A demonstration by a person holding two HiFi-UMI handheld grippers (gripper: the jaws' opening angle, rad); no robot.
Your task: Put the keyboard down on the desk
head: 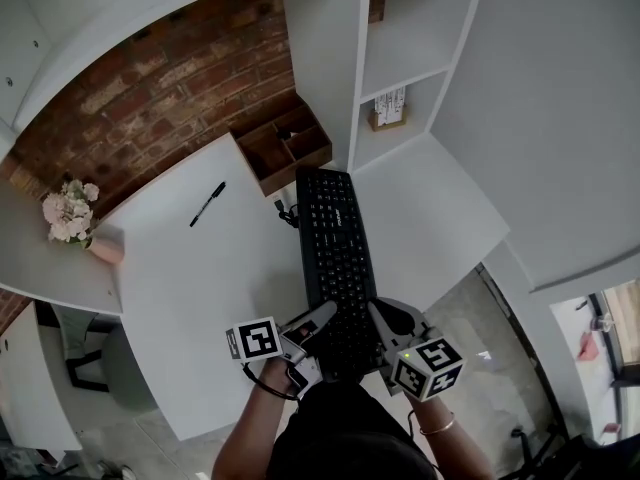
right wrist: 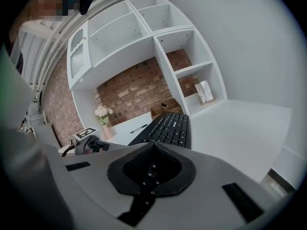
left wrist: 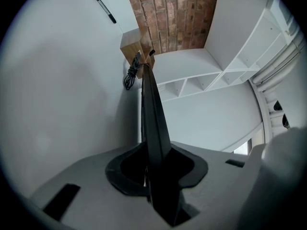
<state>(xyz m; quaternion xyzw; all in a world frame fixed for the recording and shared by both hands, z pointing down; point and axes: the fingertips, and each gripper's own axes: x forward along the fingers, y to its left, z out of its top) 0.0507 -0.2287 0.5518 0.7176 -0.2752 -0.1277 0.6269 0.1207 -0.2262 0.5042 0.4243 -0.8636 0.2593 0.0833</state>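
Where both pairs of jaws close, the keyboard (head: 335,258) sits — clamped.

Grey left tool (head: 322,318), matching right tool (head: 384,315), marker cubes (head: 253,339), perhaps gold bracelet (head: 438,429)

Red brick wall (head: 160,78) is noted behind a white bench (head: 190,318). White open shelving (head: 410,28) is fitted at right. Grey floor (head: 465,313) is seen below. Even lighting is observed.

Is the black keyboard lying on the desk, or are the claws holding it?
Held: left claw and right claw each grip the keyboard at its near end. Whether the far end touches the desk, cannot tell.
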